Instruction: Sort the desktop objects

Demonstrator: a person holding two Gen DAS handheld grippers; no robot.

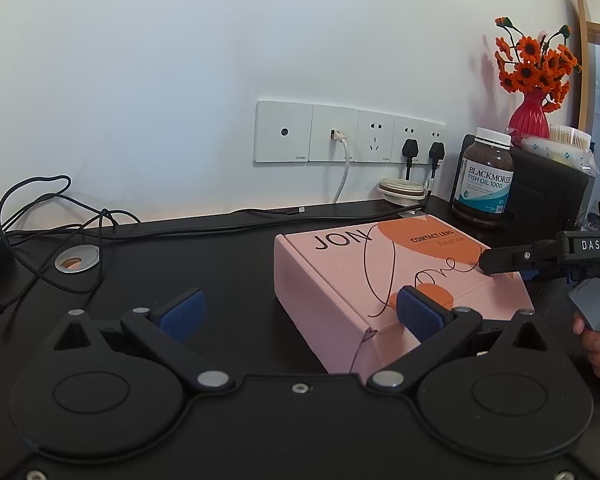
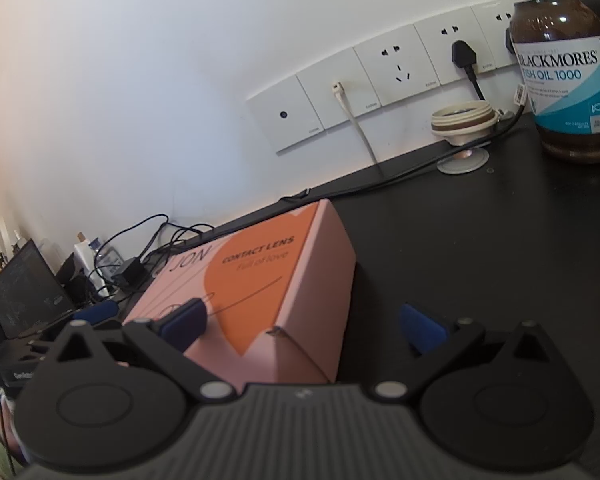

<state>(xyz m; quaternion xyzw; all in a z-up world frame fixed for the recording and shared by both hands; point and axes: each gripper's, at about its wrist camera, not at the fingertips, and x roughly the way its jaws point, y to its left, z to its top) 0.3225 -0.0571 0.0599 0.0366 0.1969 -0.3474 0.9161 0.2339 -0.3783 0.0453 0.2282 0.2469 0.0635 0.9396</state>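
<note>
A pink and orange contact lens box (image 1: pixel 384 280) lies on the black desk (image 1: pixel 220 264). My left gripper (image 1: pixel 300 314) is open, straddling the box's near left edge; its right pad (image 1: pixel 418 312) is over the lid, its left pad (image 1: pixel 184 314) over bare desk. My right gripper (image 2: pixel 304 326) is open and straddles the box's (image 2: pixel 260 292) right end, left pad (image 2: pixel 184 320) over the lid, right pad (image 2: pixel 422 330) beside it. The right gripper's finger (image 1: pixel 512 260) also shows over the box's right edge in the left wrist view. A brown fish oil bottle (image 1: pixel 486 180) stands behind.
A wall socket strip (image 1: pixel 348 134) with plugs and cables (image 1: pixel 52 232) runs along the back. A cream lid (image 1: pixel 402 190), a desk grommet (image 1: pixel 76 260), a black box (image 1: pixel 548 192) with cotton swabs (image 1: pixel 568 140), and a red flower vase (image 1: pixel 530 116) are nearby. A laptop (image 2: pixel 24 292) sits far left.
</note>
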